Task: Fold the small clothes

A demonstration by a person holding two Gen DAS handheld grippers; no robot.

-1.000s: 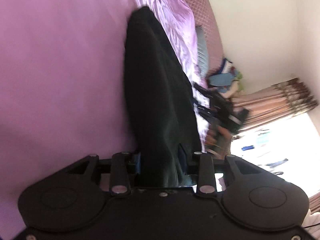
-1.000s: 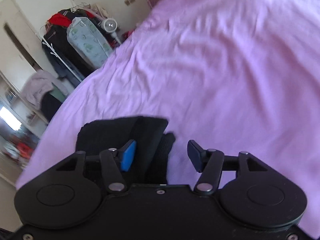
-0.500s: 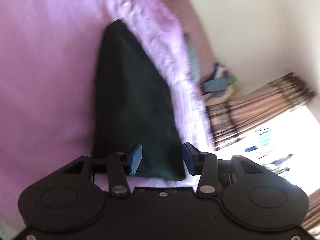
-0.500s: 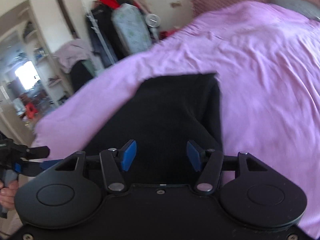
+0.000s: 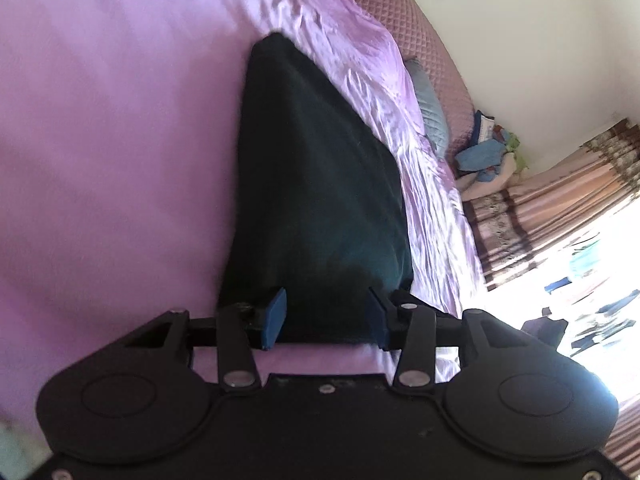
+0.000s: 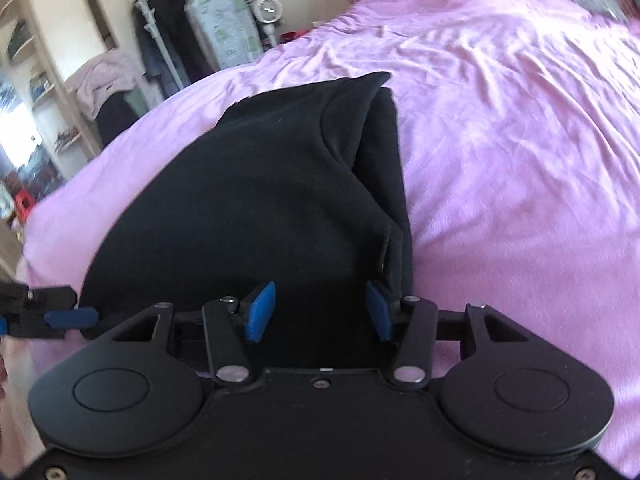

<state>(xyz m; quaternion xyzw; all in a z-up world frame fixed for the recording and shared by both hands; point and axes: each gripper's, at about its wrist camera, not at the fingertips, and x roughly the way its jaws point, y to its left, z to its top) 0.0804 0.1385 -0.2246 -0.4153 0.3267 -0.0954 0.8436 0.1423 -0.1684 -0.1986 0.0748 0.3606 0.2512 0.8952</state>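
Observation:
A black garment (image 5: 316, 184) lies folded in a long wedge on the purple bed sheet (image 5: 100, 140). My left gripper (image 5: 326, 316) stands open just above its near end, pads apart from the cloth. In the right wrist view the same garment (image 6: 256, 200) shows a folded flap along its right edge. My right gripper (image 6: 319, 312) hovers open over its near end, the jaws closing a little, with black cloth below and between them but not pressed. One blue-tipped finger of the left gripper (image 6: 70, 317) pokes in at the garment's left corner.
A quilted pink headboard (image 5: 420, 20), a grey-blue pillow (image 5: 430, 108), a heap of clothes (image 5: 484, 152) and striped curtains (image 5: 560, 192) lie beyond the bed. A clothes rack (image 6: 172, 40), a small fan (image 6: 266, 10) and shelves (image 6: 32, 80) stand past the bed's far side.
The left gripper let go of the garment's end and drew back from it. The right gripper swung from bare sheet to over the garment, which now lies flat and folded.

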